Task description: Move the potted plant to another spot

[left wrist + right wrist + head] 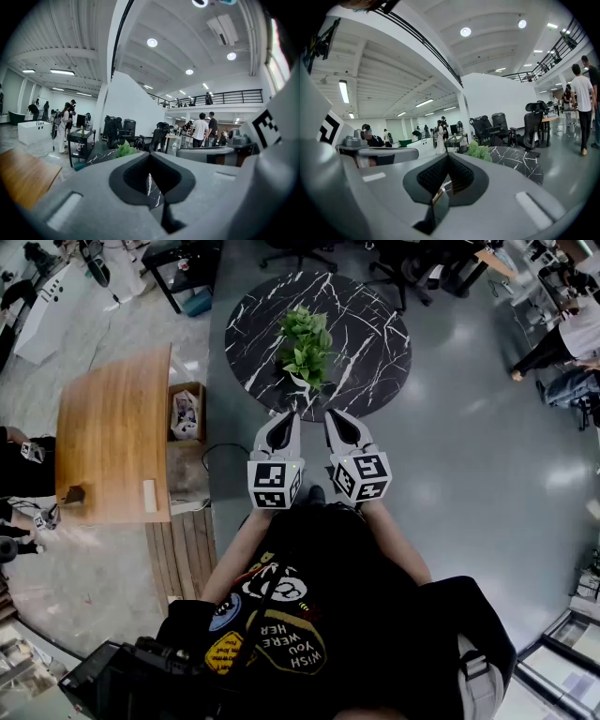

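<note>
The potted plant (305, 345), leafy green in a small pale pot, stands on the near half of a round black marble table (375, 343). Both grippers hover side by side just short of the table's near edge, pointing at the plant. My left gripper (289, 415) is shut and holds nothing; in its own view its jaws (150, 154) meet at the tip, with plant leaves (125, 149) peeking over them. My right gripper (334, 415) is shut and empty too; past its closed tip (447, 155) show the plant (480, 151) and the marble top (520, 164).
A wooden table (112, 437) stands to the left with an open cardboard box (186, 413) beside it and slatted boards (183, 554) nearer me. Office chairs (403, 268) and a black cart (183, 268) stand beyond the round table. People stand at the far right (572, 334).
</note>
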The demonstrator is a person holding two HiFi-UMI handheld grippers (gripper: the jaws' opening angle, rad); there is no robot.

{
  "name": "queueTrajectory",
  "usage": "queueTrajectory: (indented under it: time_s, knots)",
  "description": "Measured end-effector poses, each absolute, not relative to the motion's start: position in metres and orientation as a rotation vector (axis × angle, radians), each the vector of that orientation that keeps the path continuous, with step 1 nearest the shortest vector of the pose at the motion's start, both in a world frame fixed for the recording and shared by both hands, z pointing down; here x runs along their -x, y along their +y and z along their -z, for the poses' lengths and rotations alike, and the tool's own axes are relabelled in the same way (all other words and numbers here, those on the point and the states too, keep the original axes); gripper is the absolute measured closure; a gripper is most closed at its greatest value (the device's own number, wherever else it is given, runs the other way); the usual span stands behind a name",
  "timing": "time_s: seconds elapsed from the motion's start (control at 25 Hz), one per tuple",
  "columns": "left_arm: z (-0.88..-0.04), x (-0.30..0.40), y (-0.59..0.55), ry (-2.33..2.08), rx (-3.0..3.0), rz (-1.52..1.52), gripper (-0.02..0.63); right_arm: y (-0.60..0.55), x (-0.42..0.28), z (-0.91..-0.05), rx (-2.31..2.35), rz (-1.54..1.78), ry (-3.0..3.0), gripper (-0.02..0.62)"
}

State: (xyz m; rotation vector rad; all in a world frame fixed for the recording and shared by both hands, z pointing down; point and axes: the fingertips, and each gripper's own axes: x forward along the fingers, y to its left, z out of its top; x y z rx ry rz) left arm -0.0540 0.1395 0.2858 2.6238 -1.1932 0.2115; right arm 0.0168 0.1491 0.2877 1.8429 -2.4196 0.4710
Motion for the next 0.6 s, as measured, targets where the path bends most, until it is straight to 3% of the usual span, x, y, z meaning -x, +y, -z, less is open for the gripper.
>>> queueTrajectory:
  time_s: [0.6]
  knots:
    - [-0.300, 0.058, 0.139, -1.194, -2.589, -0.233, 0.602, 0.151, -0.020, -0.297, -1.859, -0.502, -2.410, 0.594]
